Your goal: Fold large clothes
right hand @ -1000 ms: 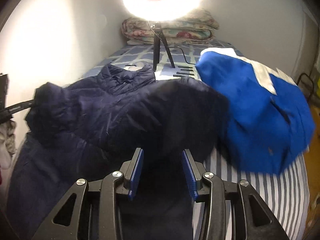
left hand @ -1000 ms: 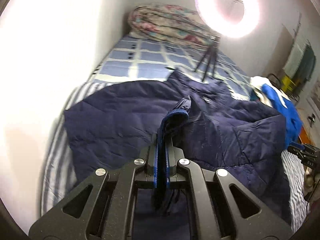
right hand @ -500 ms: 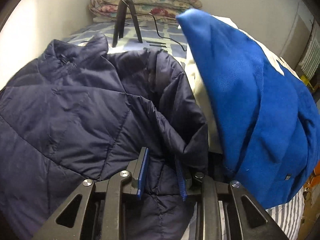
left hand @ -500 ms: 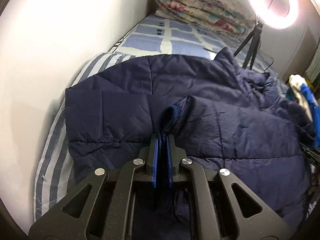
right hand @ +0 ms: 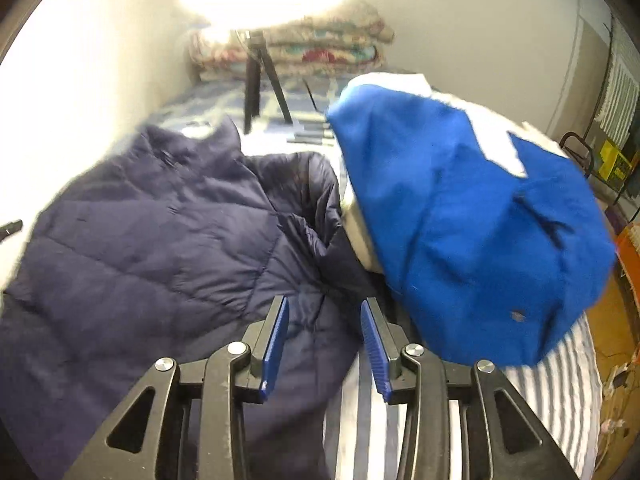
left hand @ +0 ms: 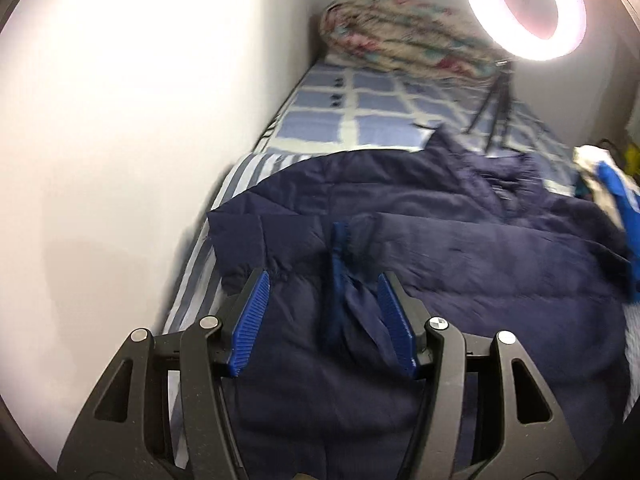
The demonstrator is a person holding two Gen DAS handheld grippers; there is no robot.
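A navy quilted jacket lies spread across the bed, with one sleeve folded over its body. My left gripper hovers just above the sleeve's blue ribbed cuff. Its jaws are opening, and the cuff lies loose between them, free of both pads. In the right wrist view the same jacket fills the left half. My right gripper is over the jacket's right edge, jaws opening, with fabric below them but nothing pinched.
A blue and white garment is heaped on the bed's right side, against the jacket. A ring light on a tripod stands behind the jacket. A folded floral quilt lies at the head. A white wall runs along the left.
My left gripper let go of the sleeve cuff, which now lies on the jacket. My right gripper closed on the jacket's edge half a second ago and has opened off it.
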